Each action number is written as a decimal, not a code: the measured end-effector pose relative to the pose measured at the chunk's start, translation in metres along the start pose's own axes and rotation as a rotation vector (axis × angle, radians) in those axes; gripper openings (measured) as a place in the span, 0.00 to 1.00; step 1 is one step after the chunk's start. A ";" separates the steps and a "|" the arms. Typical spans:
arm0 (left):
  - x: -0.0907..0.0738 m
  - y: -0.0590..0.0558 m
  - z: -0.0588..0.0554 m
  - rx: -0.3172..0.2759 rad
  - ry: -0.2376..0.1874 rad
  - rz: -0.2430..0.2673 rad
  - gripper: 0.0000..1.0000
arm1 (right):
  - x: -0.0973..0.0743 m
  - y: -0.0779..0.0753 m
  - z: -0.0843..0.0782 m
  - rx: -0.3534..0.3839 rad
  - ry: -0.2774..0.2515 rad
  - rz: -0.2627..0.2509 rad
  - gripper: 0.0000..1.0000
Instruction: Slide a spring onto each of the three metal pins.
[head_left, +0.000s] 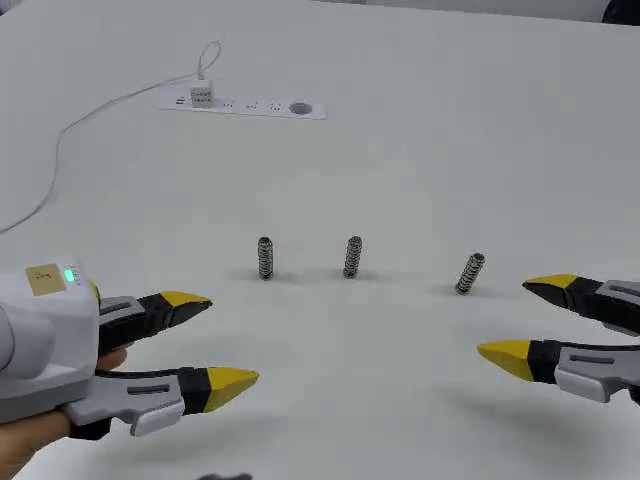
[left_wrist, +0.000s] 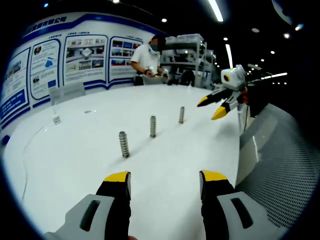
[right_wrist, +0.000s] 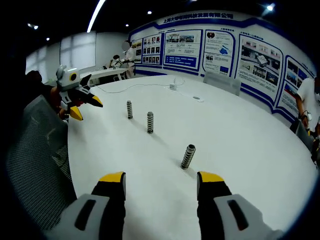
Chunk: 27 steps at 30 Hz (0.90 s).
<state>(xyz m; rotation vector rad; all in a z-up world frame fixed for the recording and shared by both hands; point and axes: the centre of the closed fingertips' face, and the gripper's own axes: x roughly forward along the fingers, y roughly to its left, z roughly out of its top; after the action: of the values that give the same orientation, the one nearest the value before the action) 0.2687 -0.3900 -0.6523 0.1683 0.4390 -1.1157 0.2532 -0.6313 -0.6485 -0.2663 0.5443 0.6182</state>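
Three coil springs stand in a row on the white table, each round a pin: a left spring (head_left: 265, 258) (left_wrist: 123, 144) (right_wrist: 129, 109), a middle spring (head_left: 353, 257) (left_wrist: 153, 126) (right_wrist: 149, 122), and a right spring (head_left: 470, 274) (left_wrist: 181, 115) (right_wrist: 188, 156) that leans. My left gripper (head_left: 222, 340) (left_wrist: 166, 179) is open near the front left, short of the left spring, with nothing between its yellow tips. On the right my right gripper (head_left: 525, 320) (right_wrist: 161, 179) also stands open and holds nothing, just right of the leaning spring.
A white power strip (head_left: 240, 104) with a plugged adapter and a cable (head_left: 70, 125) lies at the back left of the table (head_left: 450, 150). Mesh chair backs (left_wrist: 280, 165) (right_wrist: 37, 160) stand at the table's near side. People stand beyond the far edge.
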 end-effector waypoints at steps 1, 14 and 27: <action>0.000 0.001 0.000 -0.004 -0.003 0.003 0.57 | -0.001 0.000 -0.001 0.001 0.000 -0.002 0.59; -0.003 0.005 0.001 -0.027 -0.018 0.024 0.57 | -0.010 -0.007 -0.003 0.030 -0.001 -0.028 0.61; -0.003 0.007 0.000 -0.037 -0.019 0.029 0.58 | -0.011 -0.006 -0.003 0.047 -0.005 -0.032 0.61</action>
<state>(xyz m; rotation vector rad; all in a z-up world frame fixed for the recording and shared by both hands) 0.2742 -0.3848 -0.6515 0.1308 0.4384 -1.0797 0.2486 -0.6427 -0.6447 -0.2285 0.5478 0.5738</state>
